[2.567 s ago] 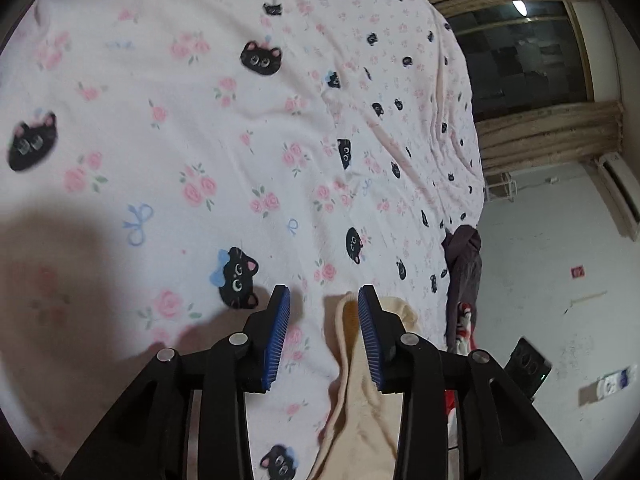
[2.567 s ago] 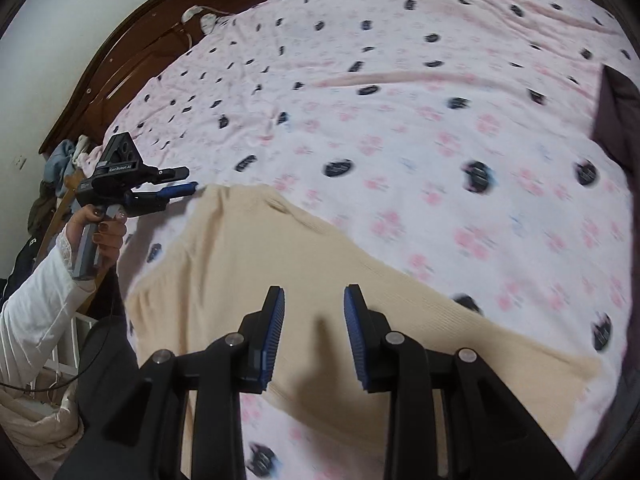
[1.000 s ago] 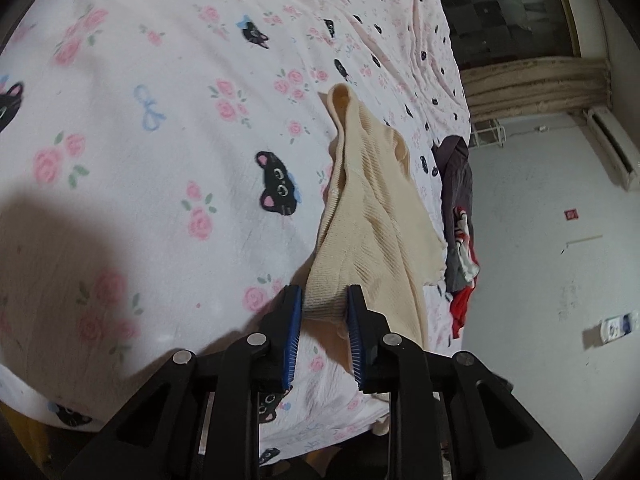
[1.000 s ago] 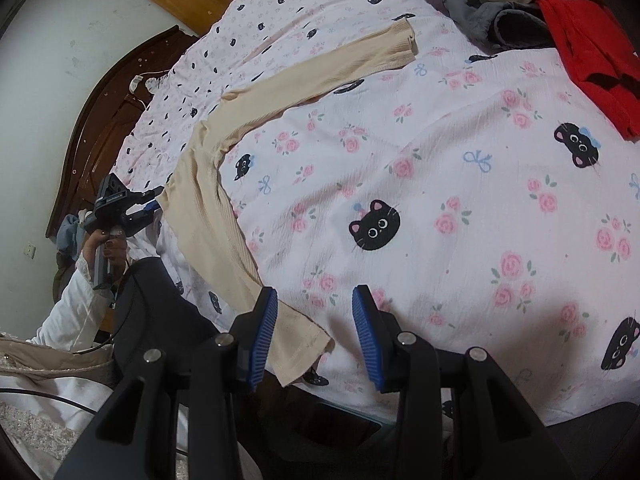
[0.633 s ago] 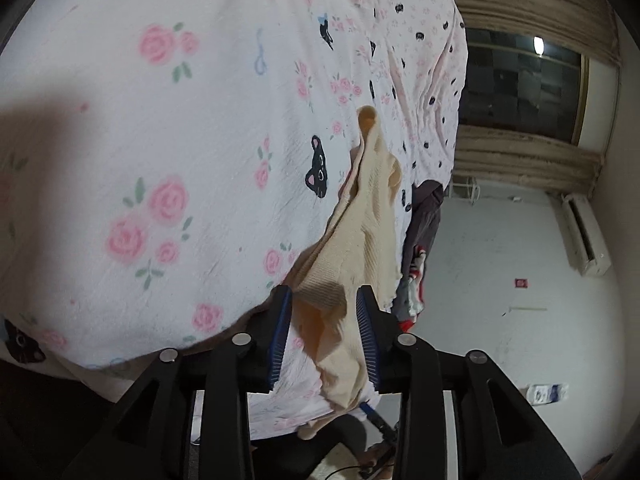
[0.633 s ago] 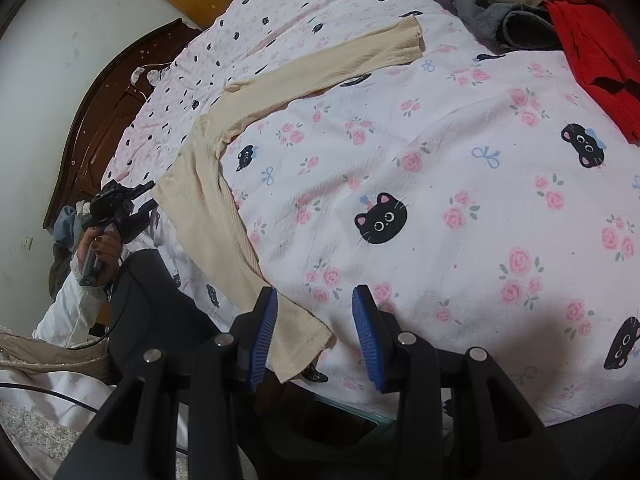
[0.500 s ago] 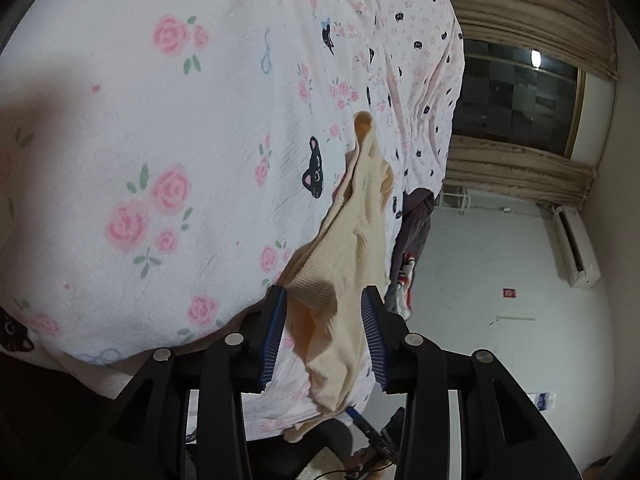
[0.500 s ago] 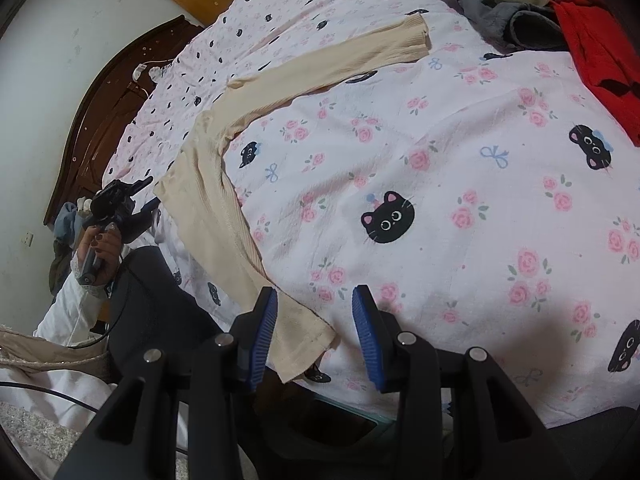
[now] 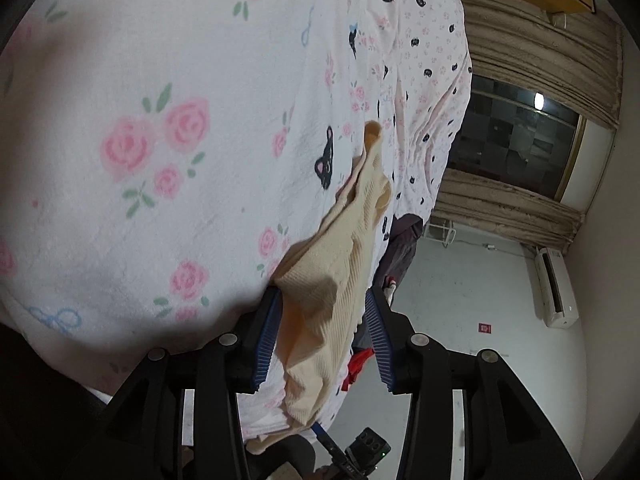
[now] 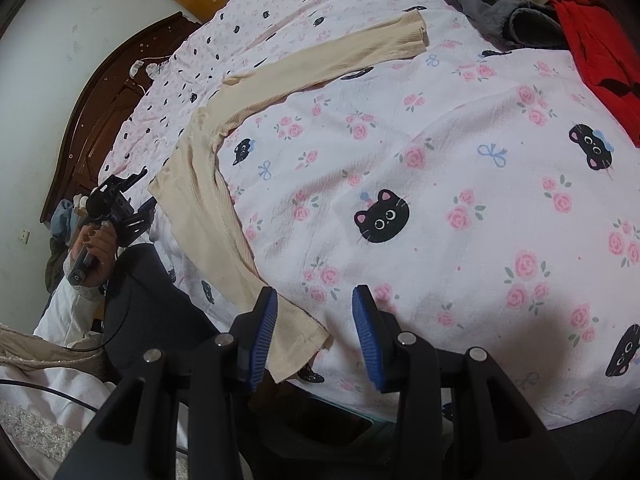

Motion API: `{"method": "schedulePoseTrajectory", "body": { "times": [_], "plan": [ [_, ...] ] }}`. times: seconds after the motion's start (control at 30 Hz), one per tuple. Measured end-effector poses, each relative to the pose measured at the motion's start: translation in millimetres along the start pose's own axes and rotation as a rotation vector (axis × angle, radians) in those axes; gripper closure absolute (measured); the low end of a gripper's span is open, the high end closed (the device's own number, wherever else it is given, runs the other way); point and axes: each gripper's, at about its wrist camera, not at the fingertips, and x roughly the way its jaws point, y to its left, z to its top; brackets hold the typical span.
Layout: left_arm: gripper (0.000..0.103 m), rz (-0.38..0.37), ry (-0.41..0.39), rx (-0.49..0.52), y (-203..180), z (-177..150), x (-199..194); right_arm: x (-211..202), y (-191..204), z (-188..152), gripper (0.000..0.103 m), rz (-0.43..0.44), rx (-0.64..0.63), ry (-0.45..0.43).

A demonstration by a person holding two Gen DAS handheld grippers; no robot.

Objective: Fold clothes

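Bedroom, white walls; a bed takes up most of both views, covered by a pale pink sheet printed with roses, blue bows and black cat faces. Dark wooden headboard at the far end in the right wrist view. The left wrist view shows a dark window framed by beige curtains and a wall air conditioner lower right.

Hard to make out — the bed's near edge drops into shadow in both views, and what lies below it is not readable. The heap of clothes at the top right (red, grey, white pieces) is cut by the frame edge; separate garments cannot be counted. In the left wrist view the heap shows only as a dark and red sliver behind the cream cloth.

Task item: cream ribbed long-sleeved top, lying on the sheet along the bed's near-left edge. One sleeve runs up and right toward the heap, cuff flat on the sheet; the other end reaches down to the right gripper. That gripper's blue-padded jaws stand wide apart, the left pad over the cloth's lower corner — contact not certain.

Left gripper: jaws spread, bunched cream cloth between them and hanging below, not pinched. In the right wrist view this tool sits off the bed's left edge, held by a hand with a white sleeve.
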Motion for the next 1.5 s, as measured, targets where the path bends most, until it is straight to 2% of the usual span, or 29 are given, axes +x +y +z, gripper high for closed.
{"method": "schedulePoseTrajectory", "body": {
  "times": [0.13, 0.2, 0.27, 0.4, 0.67, 0.97, 1.13, 1.3, 1.4, 1.47, 1.5],
  "plan": [
    [0.065, 0.030, -0.007, 0.036, -4, 3, 1, 3, 0, 0, 0.062, 0.002, -0.001, 0.005],
    [0.071, 0.045, -0.011, 0.054, -6, 4, 1, 4, 0, 0, 0.062, 0.002, -0.002, 0.007],
    [0.085, 0.060, -0.015, 0.072, -8, 6, 1, 5, 1, 1, 0.062, 0.002, -0.003, 0.009],
    [0.096, 0.090, -0.022, 0.108, -11, 8, 2, 3, 0, -1, 0.062, 0.003, -0.002, 0.014],
    [0.098, 0.198, -0.046, 0.224, -26, 6, -2, 1, -6, -10, 0.062, 0.030, 0.043, 0.028],
    [0.098, 0.213, -0.028, 0.243, -25, 4, -8, 11, -20, -37, 0.062, 0.122, 0.145, 0.069],
    [0.098, 0.219, -0.017, 0.251, -25, 4, -10, 27, -13, -42, 0.062, 0.064, 0.138, 0.098],
    [0.098, 0.219, -0.014, 0.248, -23, 4, -10, 44, -11, -42, 0.063, 0.048, 0.126, 0.109],
    [0.098, 0.219, -0.014, 0.247, -23, 3, -11, 48, -11, -40, 0.069, 0.052, 0.120, 0.101],
    [0.098, 0.219, -0.015, 0.246, -23, 3, -11, 49, -12, -40, 0.083, 0.059, 0.119, 0.103],
    [0.098, 0.219, -0.015, 0.245, -23, 3, -11, 50, -12, -40, 0.095, 0.065, 0.119, 0.105]
  ]
}}
